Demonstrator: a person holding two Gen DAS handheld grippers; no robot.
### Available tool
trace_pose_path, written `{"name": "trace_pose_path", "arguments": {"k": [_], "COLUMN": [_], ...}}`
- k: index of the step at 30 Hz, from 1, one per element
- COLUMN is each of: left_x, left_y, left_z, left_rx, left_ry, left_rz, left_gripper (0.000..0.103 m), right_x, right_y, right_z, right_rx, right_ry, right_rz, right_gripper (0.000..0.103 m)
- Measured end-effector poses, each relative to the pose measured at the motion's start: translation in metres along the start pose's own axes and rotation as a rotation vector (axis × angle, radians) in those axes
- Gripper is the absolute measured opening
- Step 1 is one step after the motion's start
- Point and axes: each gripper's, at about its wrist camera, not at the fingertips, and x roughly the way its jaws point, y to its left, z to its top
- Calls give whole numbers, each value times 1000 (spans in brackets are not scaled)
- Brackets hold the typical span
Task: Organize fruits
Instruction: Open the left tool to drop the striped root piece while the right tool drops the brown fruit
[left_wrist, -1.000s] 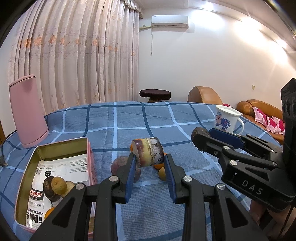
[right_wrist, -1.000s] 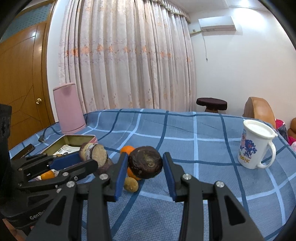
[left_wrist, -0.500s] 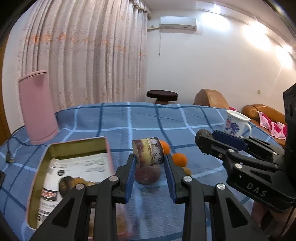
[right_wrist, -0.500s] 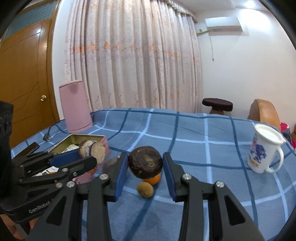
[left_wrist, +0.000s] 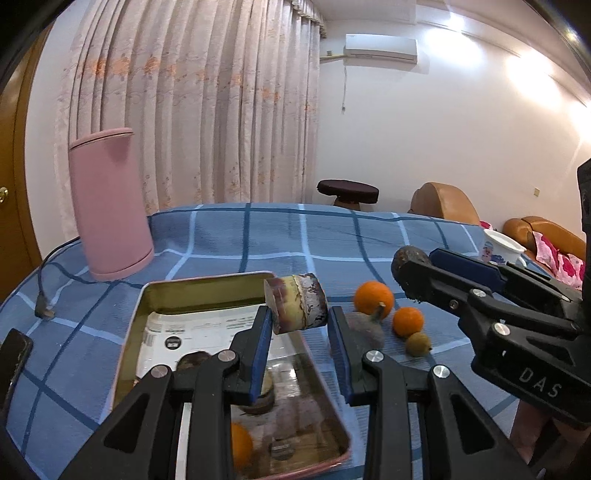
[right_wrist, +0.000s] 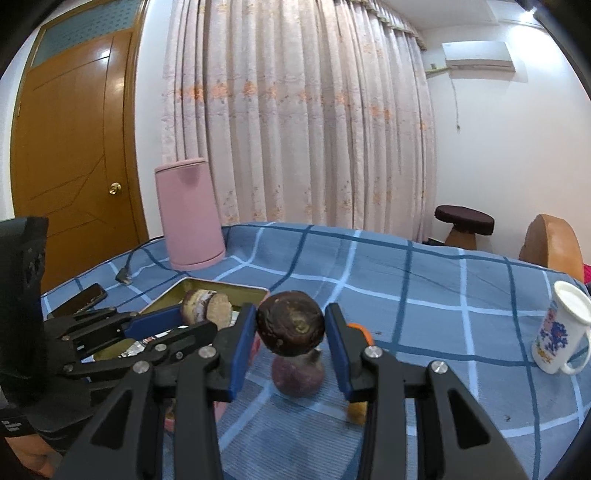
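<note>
My left gripper (left_wrist: 300, 325) is shut on a short purple sugarcane piece (left_wrist: 297, 302), held above the right edge of the gold tin tray (left_wrist: 147, 295). The tray holds a paper sheet, a dark fruit (left_wrist: 194, 360) and an orange (left_wrist: 240, 445). My right gripper (right_wrist: 290, 328) is shut on a dark brown round fruit (right_wrist: 290, 323), above a purple fruit (right_wrist: 297, 376) on the blue checked cloth. Two oranges (left_wrist: 373, 297) (left_wrist: 407, 321) and a small brown fruit (left_wrist: 417, 344) lie right of the tray. The right gripper also shows in the left wrist view (left_wrist: 413, 273).
A tall pink container (left_wrist: 109, 206) stands behind the tray at the left, with a cable (left_wrist: 44, 310) beside it. A white printed mug (right_wrist: 561, 328) stands at the right. A phone (right_wrist: 79, 301) lies at the left table edge. Sofas (left_wrist: 443, 203) stand beyond the table.
Both grippers have moved left with their fruits. The left gripper went from over the loose fruits to over the tray's right edge. The right one is now above the purple fruit.
</note>
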Motion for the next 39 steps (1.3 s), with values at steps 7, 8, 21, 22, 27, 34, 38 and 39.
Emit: {"name": "trace_pose_path", "arguments": {"k": [7, 8, 21, 22, 27, 34, 38, 39], "left_x": [-6, -7, -8, -7, -6, 2, 4, 5], "left_y": [21, 25, 73, 75, 84, 91, 92, 91], "left_z": [2, 2, -5, -6, -9, -12, -13, -13], "left_rx": [-22, -27, -81, -82, -88, -94, -93, -91], "left_ry": [-10, -9, 35, 39, 57, 95, 103, 104], "left_rz": [36, 45, 108, 109, 113, 109, 111, 112], "left_gripper": [33, 33, 33, 33, 33, 33, 33, 33], "right_x": [11, 12, 39, 41, 49, 59, 65, 66], "right_y": [16, 18, 57, 59, 70, 76, 76, 77], "right_z": [4, 4, -1, -2, -9, -13, -14, -13], "right_rx": [-13, -14, -67, -70, -92, -106, -110, -108], "right_ry": [13, 14, 72, 77, 112, 155, 168, 170], "right_rz": [35, 41, 117, 120, 135, 143, 140, 140], "right_gripper": [41, 41, 41, 41, 41, 41, 41, 41]}}
